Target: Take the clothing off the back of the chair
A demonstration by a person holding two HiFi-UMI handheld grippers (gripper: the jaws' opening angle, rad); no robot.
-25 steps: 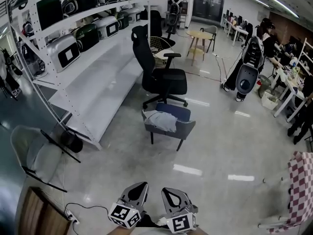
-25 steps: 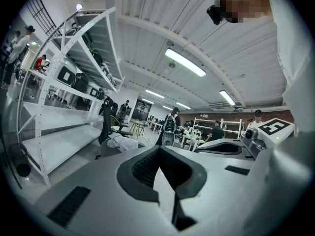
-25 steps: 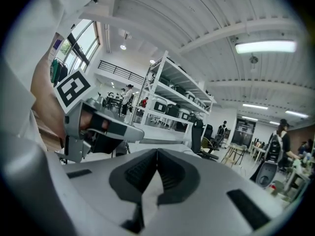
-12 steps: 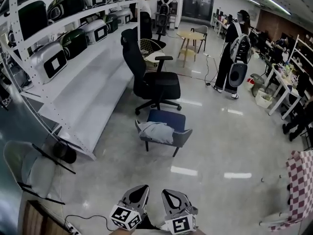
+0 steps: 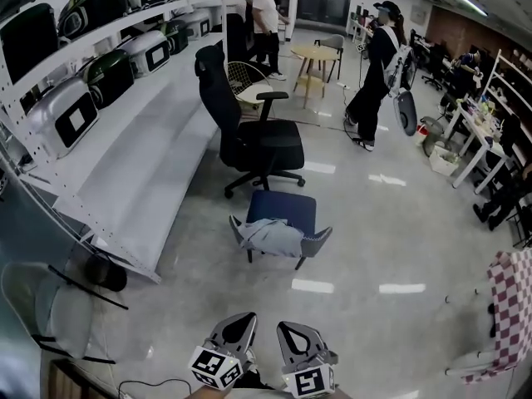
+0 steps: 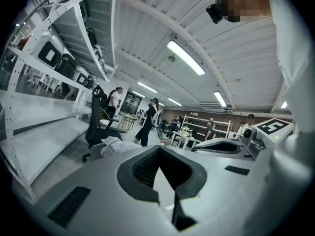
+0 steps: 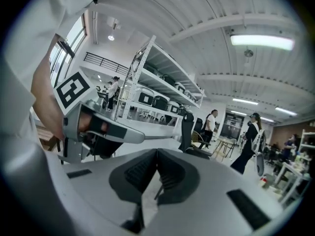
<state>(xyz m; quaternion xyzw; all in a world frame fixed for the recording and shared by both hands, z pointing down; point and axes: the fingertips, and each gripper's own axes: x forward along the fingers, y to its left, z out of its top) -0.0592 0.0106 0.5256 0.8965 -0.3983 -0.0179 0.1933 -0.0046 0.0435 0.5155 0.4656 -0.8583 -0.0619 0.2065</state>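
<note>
Left gripper (image 5: 238, 326), right gripper (image 5: 291, 334): both clenched, empty, side by side. Grey clothing (image 5: 270, 235): draped over back of blue chair (image 5: 284, 209), well ahead, near black office chair (image 5: 262, 140).

The glossy floor (image 5: 366, 248) bears a low blue chair (image 5: 284, 209) — pale clothing (image 5: 268, 235) draped on it.
</note>
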